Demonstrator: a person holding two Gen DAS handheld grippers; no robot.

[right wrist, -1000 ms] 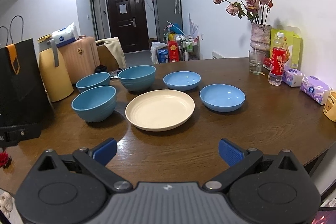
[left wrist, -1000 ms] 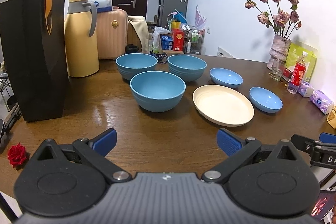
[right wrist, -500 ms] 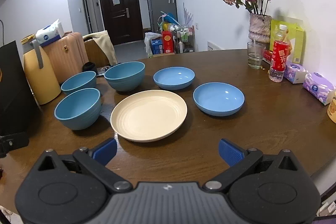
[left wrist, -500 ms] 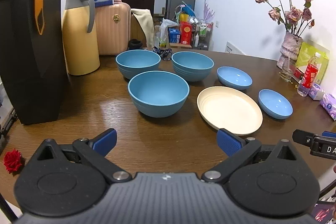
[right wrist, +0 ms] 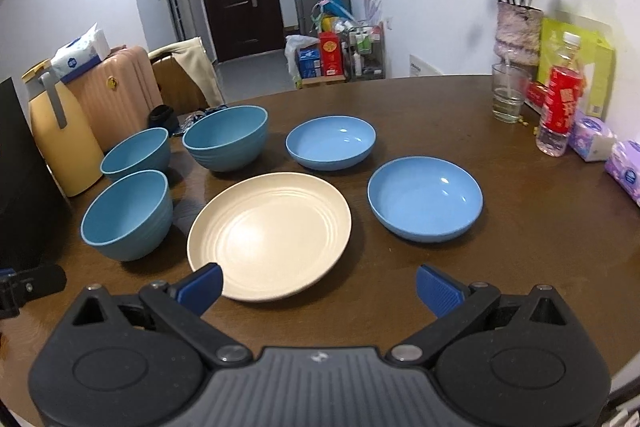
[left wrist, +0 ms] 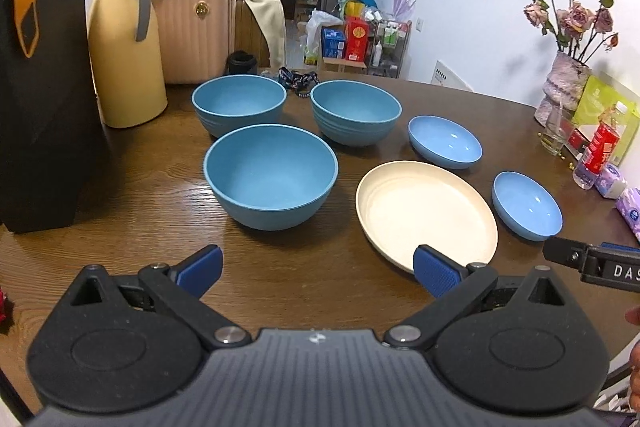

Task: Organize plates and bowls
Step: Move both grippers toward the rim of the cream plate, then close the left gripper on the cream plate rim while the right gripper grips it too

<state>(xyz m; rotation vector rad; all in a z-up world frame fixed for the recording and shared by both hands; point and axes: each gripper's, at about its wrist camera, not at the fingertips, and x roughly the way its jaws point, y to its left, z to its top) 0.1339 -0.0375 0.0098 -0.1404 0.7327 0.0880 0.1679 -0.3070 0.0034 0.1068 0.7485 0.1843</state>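
- My left gripper (left wrist: pixel 318 269) was spread wide with nothing between its fingers, hovering over the near edge of the table (left wrist: pixel 132 203), short of the closest deep bowl (left wrist: pixel 271 175).
- My right gripper (right wrist: pixel 318 285) was equally wide and empty, its left fingertip (right wrist: pixel 200 286) seen over the near rim of the cream plate (right wrist: pixel 269 235).
- I took the cream plate as my landmark: the closest deep bowl sat just to its left, two more deep bowls (left wrist: pixel 239 103) (left wrist: pixel 355 111) stood behind that, and two shallow blue dishes (right wrist: pixel 331 142) (right wrist: pixel 425 197) lay behind and to the right of the plate.
- Nothing was stacked yet, so I judged the job barely begun.
- To do the first pick well, I reckoned each gripper should straddle a rim with one finger inside and one outside, then close firmly.
- I'd nest like with like, lowering each piece level and centred.
- The yellow jug (left wrist: pixel 126 43) and black bag (left wrist: pixel 38 87), far left of the plate, needed clearance.
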